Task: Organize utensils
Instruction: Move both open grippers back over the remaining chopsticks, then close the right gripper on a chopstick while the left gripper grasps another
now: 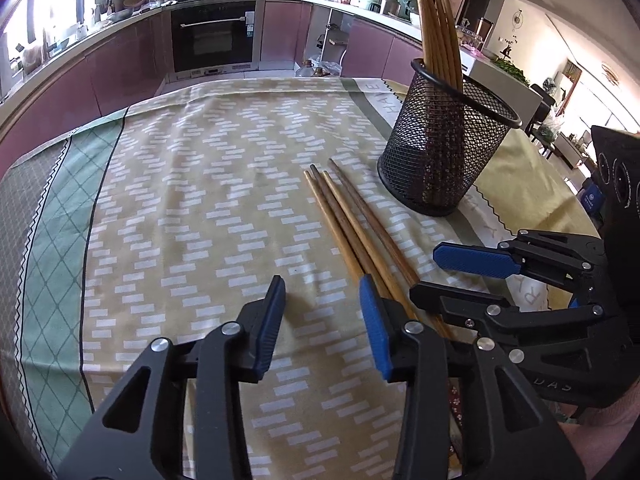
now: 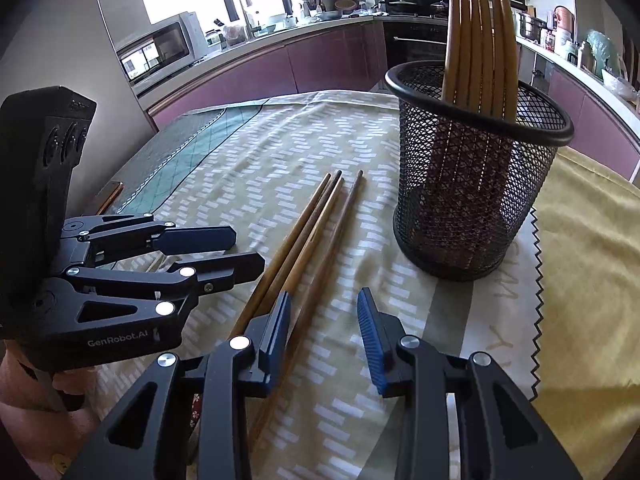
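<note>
Left wrist view: left gripper (image 1: 322,320) part-open, empty; right gripper (image 2: 324,334) part-open above chopsticks (image 2: 308,236).

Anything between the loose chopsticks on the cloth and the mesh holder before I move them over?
No. In the right wrist view, only bare tablecloth separates the loose chopsticks from the mesh holder.

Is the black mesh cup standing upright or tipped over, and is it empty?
Upright and not empty. The mesh cup stands on its base on the tablecloth, rim up, with several wooden chopsticks standing inside.
</note>
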A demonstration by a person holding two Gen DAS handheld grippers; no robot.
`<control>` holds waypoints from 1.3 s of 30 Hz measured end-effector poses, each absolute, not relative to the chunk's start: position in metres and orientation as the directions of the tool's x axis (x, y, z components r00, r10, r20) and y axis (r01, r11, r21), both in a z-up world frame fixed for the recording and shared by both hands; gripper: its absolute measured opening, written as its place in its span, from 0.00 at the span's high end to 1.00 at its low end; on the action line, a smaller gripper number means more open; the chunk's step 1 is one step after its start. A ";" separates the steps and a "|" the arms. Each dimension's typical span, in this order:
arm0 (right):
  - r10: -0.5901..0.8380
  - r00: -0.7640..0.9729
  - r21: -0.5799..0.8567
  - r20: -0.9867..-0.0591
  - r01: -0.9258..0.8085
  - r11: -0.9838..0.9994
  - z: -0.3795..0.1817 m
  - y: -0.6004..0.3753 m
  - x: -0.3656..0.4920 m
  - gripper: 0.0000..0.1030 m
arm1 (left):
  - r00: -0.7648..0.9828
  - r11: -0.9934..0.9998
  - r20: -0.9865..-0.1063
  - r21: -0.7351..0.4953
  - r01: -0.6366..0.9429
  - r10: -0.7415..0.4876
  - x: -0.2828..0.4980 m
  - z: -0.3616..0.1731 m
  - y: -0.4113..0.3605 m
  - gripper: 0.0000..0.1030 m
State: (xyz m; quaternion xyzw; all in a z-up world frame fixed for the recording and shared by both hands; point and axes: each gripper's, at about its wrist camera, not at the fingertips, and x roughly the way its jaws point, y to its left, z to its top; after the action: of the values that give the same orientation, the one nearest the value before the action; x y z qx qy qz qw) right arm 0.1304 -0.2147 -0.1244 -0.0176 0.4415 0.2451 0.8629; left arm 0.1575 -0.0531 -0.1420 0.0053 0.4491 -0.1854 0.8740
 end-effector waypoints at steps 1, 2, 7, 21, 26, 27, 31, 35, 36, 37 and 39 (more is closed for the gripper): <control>0.407 0.489 0.187 -0.771 -0.438 0.879 -0.125 -0.215 0.131 0.68 | 0.528 0.930 -0.787 -0.155 0.334 -0.321 0.157 -0.142 -0.054 0.59; 0.407 0.489 0.187 -0.772 -0.437 0.880 -0.125 -0.215 0.131 0.68 | 0.527 0.929 -0.787 -0.151 0.337 -0.320 0.157 -0.142 -0.056 0.59; 0.408 0.487 0.189 -0.772 -0.437 0.879 -0.126 -0.217 0.131 0.68 | 0.526 0.929 -0.791 -0.138 0.344 -0.312 0.162 -0.144 -0.062 0.58; 0.393 0.493 0.167 -0.776 -0.440 0.882 -0.127 -0.209 0.140 0.75 | 0.526 0.938 -0.817 -0.052 0.342 -0.237 0.167 -0.144 -0.067 0.74; 0.382 0.502 0.152 -0.776 -0.440 0.885 -0.128 -0.203 0.146 0.83 | 0.531 0.946 -0.815 -0.059 0.320 -0.230 0.174 -0.144 -0.067 0.82; 0.381 0.503 0.150 -0.775 -0.439 0.886 -0.128 -0.202 0.147 0.85 | 0.531 0.947 -0.815 -0.063 0.315 -0.231 0.175 -0.144 -0.067 0.84; 0.398 0.498 0.183 -0.770 -0.426 0.886 -0.128 -0.206 0.149 0.90 | 0.534 0.951 -0.811 -0.088 0.296 -0.241 0.176 -0.144 -0.064 0.90; 0.412 0.493 0.206 -0.766 -0.418 0.885 -0.127 -0.209 0.147 0.93 | 0.531 0.952 -0.806 -0.125 0.279 -0.261 0.174 -0.144 -0.060 0.93; 0.415 0.493 0.211 -0.765 -0.417 0.884 -0.127 -0.210 0.146 0.93 | 0.531 0.952 -0.805 -0.130 0.277 -0.264 0.173 -0.144 -0.060 0.93; 0.417 0.493 0.214 -0.764 -0.416 0.884 -0.127 -0.211 0.145 0.93 | 0.531 0.952 -0.805 -0.133 0.275 -0.266 0.172 -0.144 -0.059 0.93; 0.420 0.497 0.217 -0.760 -0.415 0.884 -0.125 -0.213 0.143 0.93 | 0.531 0.952 -0.803 -0.140 0.273 -0.270 0.170 -0.143 -0.058 0.93</control>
State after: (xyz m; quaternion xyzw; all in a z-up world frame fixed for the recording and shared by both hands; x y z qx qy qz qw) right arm 0.1426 -0.2133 -0.1246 0.0029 0.4399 0.2413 0.8650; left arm 0.1699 -0.0577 -0.1433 0.0013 0.4585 -0.1551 0.8751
